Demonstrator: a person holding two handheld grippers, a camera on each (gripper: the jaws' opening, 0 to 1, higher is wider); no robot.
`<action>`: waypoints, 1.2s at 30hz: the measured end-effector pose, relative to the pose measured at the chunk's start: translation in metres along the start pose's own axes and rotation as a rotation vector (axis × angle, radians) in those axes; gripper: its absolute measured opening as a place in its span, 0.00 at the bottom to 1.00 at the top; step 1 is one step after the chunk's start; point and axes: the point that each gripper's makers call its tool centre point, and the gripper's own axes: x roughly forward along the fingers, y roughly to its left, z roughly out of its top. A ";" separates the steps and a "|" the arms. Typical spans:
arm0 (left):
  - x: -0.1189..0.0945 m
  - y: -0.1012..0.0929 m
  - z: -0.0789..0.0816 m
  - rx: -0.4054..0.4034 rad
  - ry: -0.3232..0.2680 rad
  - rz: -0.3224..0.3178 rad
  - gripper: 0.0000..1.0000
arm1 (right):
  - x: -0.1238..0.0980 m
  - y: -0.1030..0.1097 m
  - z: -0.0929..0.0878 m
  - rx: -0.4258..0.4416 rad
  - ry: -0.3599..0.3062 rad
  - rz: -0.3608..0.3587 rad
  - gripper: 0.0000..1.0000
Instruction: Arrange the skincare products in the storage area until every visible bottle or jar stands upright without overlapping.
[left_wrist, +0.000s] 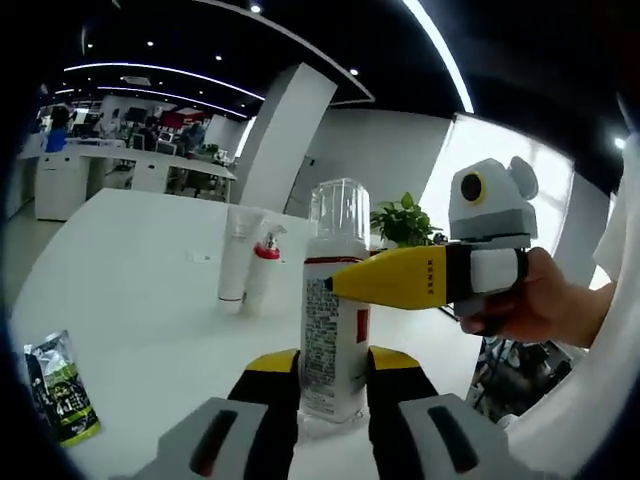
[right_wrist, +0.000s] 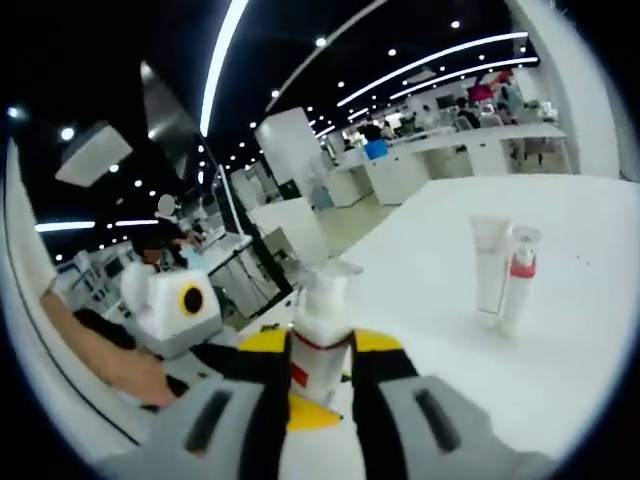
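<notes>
Steadying the clear-capped bottle (left_wrist: 335, 310) upright on the white table (left_wrist: 140, 300), we clamp both the left gripper (left_wrist: 333, 385) and right gripper (right_wrist: 320, 375) on it, tubes (left_wrist: 248, 268) standing far left.

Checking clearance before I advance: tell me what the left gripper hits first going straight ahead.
The white bottle with the clear cap, standing upright between the left gripper jaws already. The right gripper tip sits at its side.

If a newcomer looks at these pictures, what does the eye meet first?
First, the tall white bottle with a clear cap, upright on the white table between the left claw jaws. The yellow-tipped right claw reaches it from the right. Behind stand a white tube and a red-collared spray bottle.
</notes>
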 end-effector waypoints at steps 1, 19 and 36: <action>0.000 0.003 -0.001 0.008 0.006 0.016 0.25 | 0.003 0.001 0.000 -0.029 0.005 0.001 0.20; -0.033 0.053 -0.012 -0.013 0.068 0.196 0.40 | 0.030 -0.055 0.013 -0.215 -0.050 -0.123 0.20; -0.078 0.084 -0.025 -0.077 0.086 0.325 0.40 | 0.064 -0.138 -0.007 -0.289 -0.040 -0.269 0.20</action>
